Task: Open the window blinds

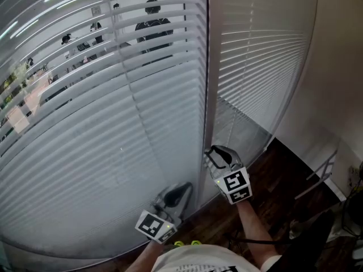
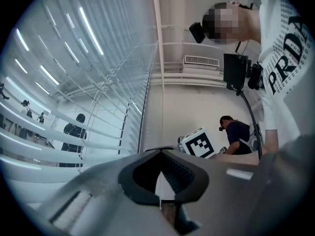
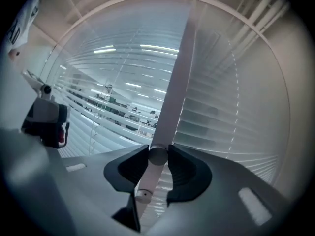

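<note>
Two slatted window blinds hang before me in the head view. The wide left blind (image 1: pixel 113 123) has its slats tilted partly open, and the narrower right blind (image 1: pixel 255 50) is closed. My right gripper (image 1: pixel 214 154) is at the seam between them. In the right gripper view it (image 3: pixel 157 154) is shut on the white tilt wand (image 3: pixel 149 176), whose capped end hangs just below the pads. My left gripper (image 1: pixel 180 190) hovers lower left, close to the left blind. Its tips (image 2: pixel 160 152) meet with nothing between them.
Through the left blind's slats I see people (image 1: pixel 152 24) in a lit room beyond. Dark wood floor (image 1: pixel 283 174) and a metal frame (image 1: pixel 323 174) lie at lower right, under a white wall (image 1: pixel 340 67). Another person (image 2: pixel 236 134) stands behind in the left gripper view.
</note>
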Action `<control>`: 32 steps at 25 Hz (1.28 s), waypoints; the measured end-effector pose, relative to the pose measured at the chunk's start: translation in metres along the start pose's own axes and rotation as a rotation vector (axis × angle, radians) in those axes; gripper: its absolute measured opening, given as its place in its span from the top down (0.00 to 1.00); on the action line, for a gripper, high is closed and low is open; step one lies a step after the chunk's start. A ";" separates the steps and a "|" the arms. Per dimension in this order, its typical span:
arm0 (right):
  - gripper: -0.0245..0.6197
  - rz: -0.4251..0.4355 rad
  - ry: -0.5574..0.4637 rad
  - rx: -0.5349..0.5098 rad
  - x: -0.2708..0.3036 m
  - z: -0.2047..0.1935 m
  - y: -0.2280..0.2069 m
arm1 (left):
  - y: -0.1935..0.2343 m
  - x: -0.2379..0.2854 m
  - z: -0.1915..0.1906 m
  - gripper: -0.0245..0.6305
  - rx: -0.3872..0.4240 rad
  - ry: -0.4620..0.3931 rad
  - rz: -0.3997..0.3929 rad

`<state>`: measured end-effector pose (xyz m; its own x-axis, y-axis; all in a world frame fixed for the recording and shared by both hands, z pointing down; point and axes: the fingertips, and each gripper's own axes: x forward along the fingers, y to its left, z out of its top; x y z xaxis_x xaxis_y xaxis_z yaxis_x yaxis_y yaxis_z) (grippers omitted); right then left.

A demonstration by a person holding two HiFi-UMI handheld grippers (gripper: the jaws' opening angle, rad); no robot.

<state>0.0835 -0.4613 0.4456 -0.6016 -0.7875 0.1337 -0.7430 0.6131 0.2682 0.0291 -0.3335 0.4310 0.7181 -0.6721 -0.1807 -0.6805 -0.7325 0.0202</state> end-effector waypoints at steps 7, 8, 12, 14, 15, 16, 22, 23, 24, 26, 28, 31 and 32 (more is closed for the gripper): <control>0.76 0.007 -0.022 0.101 -0.001 0.000 -0.003 | 0.001 -0.001 -0.001 0.97 -0.004 0.004 -0.002; 0.76 0.007 -0.021 0.102 0.000 0.000 -0.003 | 0.001 0.000 0.000 0.97 -0.008 0.001 -0.002; 0.76 0.020 -0.032 0.149 -0.001 0.001 -0.004 | 0.001 0.000 0.000 0.97 -0.011 0.000 -0.004; 0.76 0.016 -0.039 0.153 -0.001 0.001 -0.004 | 0.002 0.000 -0.001 0.98 -0.008 0.006 -0.007; 0.76 0.013 -0.043 0.149 -0.001 0.001 -0.003 | 0.002 0.000 -0.001 0.98 -0.008 0.006 -0.007; 0.76 0.011 -0.045 0.143 -0.001 0.001 -0.003 | 0.001 0.000 -0.001 0.97 -0.009 0.006 -0.007; 0.75 0.037 -0.009 -0.002 -0.006 0.006 0.004 | 0.003 0.000 0.000 0.97 -0.010 0.003 -0.003; 0.75 0.053 0.002 -0.052 -0.009 0.008 0.008 | 0.003 0.000 0.000 0.97 -0.013 0.001 -0.002; 0.75 0.069 0.017 -0.121 -0.012 0.009 0.011 | 0.004 0.001 0.001 0.98 -0.016 -0.003 0.000; 0.75 0.087 0.060 -0.313 -0.016 0.008 0.017 | 0.005 0.002 0.002 0.97 -0.019 -0.009 0.002; 0.71 0.071 0.125 -0.557 -0.017 0.003 0.018 | 0.005 0.004 0.002 0.97 -0.017 -0.012 0.001; 0.65 0.001 0.216 -0.956 -0.013 -0.007 0.012 | 0.004 0.006 0.001 0.97 -0.019 -0.013 -0.005; 0.65 -0.016 0.225 -1.055 -0.012 -0.008 0.012 | 0.003 0.006 0.001 0.98 -0.020 -0.012 -0.006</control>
<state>0.0840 -0.4449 0.4552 -0.4463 -0.8544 0.2662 -0.0584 0.3247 0.9440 0.0314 -0.3400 0.4294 0.7205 -0.6662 -0.1924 -0.6728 -0.7388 0.0387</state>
